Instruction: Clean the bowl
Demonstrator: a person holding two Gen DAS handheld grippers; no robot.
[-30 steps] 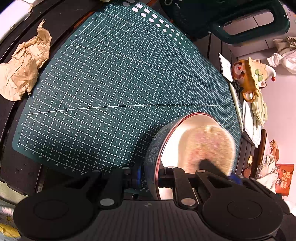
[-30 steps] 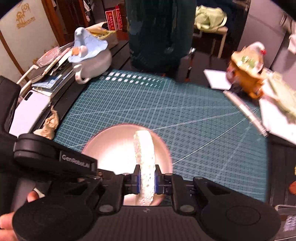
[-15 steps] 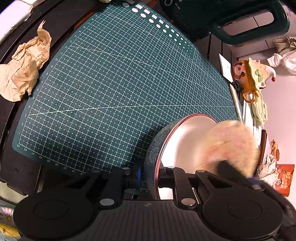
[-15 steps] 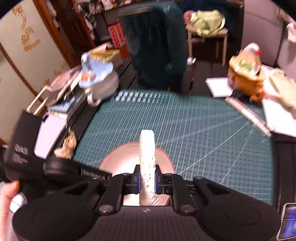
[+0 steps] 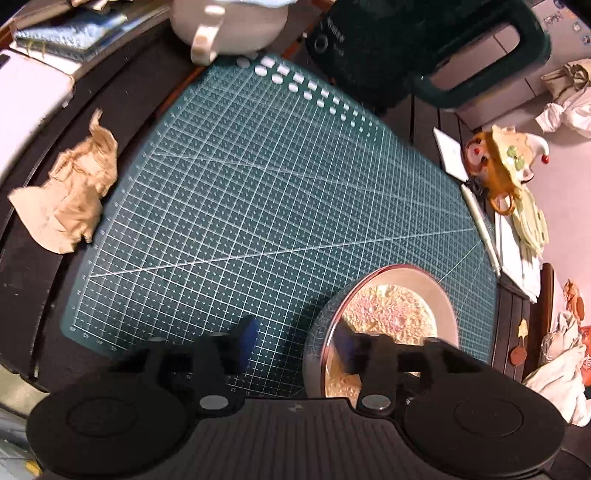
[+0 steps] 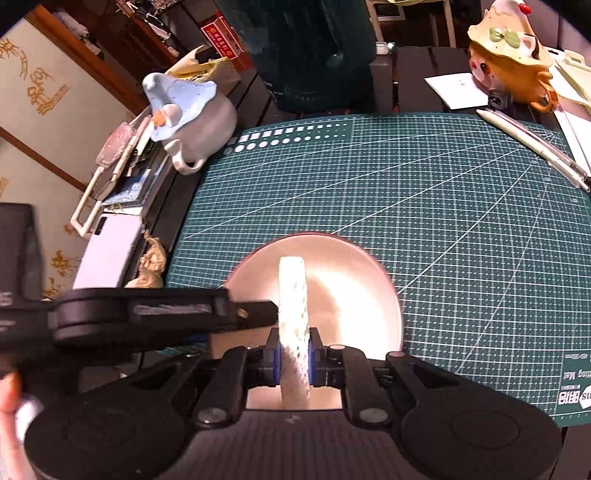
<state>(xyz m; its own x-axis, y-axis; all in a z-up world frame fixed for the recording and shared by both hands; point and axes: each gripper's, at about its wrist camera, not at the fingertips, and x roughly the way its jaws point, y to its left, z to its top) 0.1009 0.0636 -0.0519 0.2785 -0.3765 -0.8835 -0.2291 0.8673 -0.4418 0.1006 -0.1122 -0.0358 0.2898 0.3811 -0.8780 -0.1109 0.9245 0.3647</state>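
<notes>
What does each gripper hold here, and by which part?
The right gripper pinches the sponge by its near end. The left gripper, jaws just opened, straddles the bowl rim, gripping nothing.

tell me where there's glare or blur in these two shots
Right wrist view: strong white glare inside the metal bowl beside the sponge; the left gripper crossing at left is motion-smeared. Left wrist view: the mug at top is softly blurred, and the cutting mat grid bows from fisheye distortion.

Warm dim light, fisheye-warped, blurry edges
</notes>
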